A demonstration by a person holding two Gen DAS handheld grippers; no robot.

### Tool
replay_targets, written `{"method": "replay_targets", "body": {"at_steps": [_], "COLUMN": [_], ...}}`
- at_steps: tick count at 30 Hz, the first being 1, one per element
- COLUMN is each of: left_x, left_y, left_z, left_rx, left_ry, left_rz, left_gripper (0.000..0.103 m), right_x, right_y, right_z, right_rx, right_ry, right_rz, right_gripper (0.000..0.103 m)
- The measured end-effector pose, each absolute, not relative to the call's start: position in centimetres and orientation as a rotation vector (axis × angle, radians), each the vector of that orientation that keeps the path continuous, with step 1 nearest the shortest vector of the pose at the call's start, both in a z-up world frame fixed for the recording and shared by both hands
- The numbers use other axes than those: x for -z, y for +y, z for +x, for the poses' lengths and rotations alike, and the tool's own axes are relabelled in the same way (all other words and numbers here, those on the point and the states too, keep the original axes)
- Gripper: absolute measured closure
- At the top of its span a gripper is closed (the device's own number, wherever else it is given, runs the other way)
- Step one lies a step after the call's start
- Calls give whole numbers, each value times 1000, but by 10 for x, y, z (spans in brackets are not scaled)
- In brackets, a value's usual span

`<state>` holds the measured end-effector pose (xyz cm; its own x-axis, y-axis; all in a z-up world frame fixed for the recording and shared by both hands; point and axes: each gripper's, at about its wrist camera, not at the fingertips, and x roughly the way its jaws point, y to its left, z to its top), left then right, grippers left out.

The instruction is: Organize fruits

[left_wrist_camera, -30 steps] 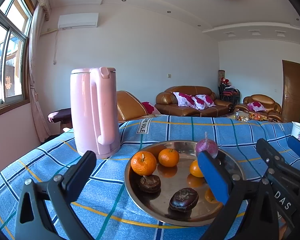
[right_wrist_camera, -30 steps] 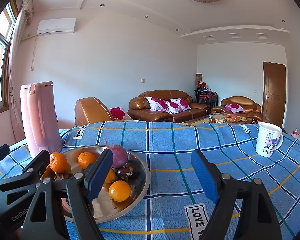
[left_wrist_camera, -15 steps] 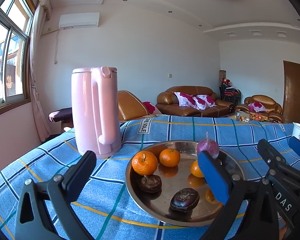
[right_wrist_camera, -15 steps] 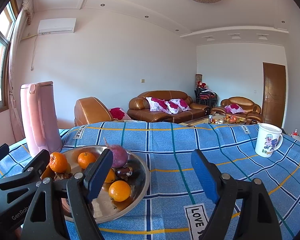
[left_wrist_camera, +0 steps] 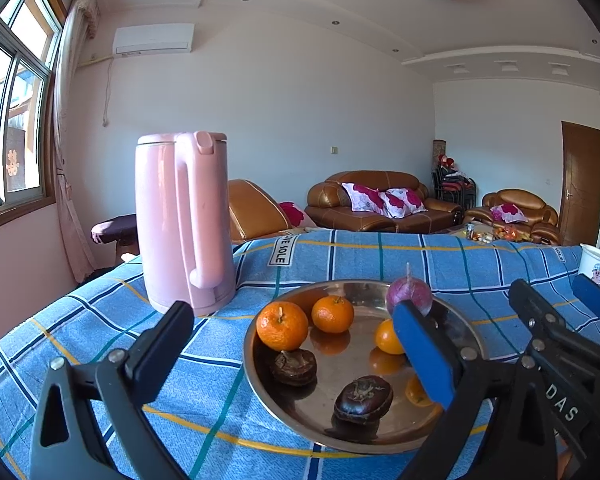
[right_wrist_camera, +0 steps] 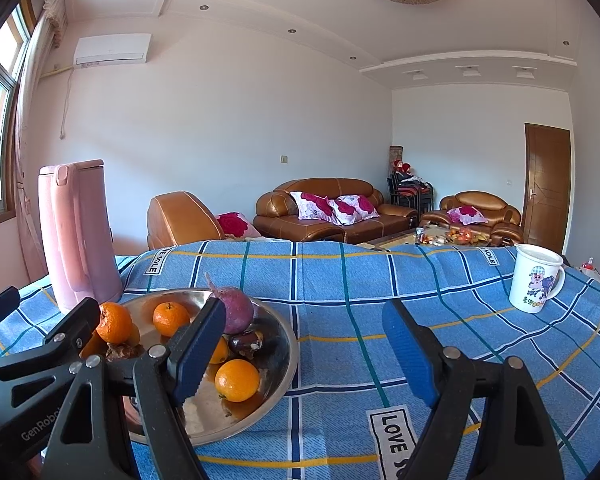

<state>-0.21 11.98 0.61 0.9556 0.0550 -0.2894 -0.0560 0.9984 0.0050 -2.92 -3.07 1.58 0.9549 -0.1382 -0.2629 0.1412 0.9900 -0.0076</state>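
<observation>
Little has changed since a second ago: both the left hand-held gripper [left_wrist_camera: 296, 344] and right hand-held gripper [right_wrist_camera: 304, 344] hover with jaws apart, empty, while the fruits [left_wrist_camera: 282, 325] sit untouched in the metal plate [left_wrist_camera: 260, 384] on the counter [right_wrist_camera: 380, 280].

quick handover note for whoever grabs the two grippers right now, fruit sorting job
Left gripper: open, empty, hovering at the near left rim of the round metal plate.
Right gripper: open, empty, over the blue checked tablecloth, just right of the plate.
On the plate: several small orange tangerines, two dark brown wrinkled fruits and one purple round bulb with a stem.
Off the plate: tall pink kettle behind left, white cartoon mug far right.
Done: all visible fruit sits on the plate, mixed together.
Left: nothing is gripped; any grouping by kind is not yet done.
</observation>
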Motion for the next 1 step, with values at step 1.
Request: {"method": "replay_targets", "body": {"at_steps": [1], "left_x": [-6], "left_y": [120], "left_z": [-2], "left_rx": [-59], "left_ry": [294], "left_rz": [-3], "left_gripper": [1], "right_x": [-16], "right_y": [-31], "right_z": [-29], "right_rx": [142], "right_ry": [266], "right_rz": [12], "right_gripper": [21]}}
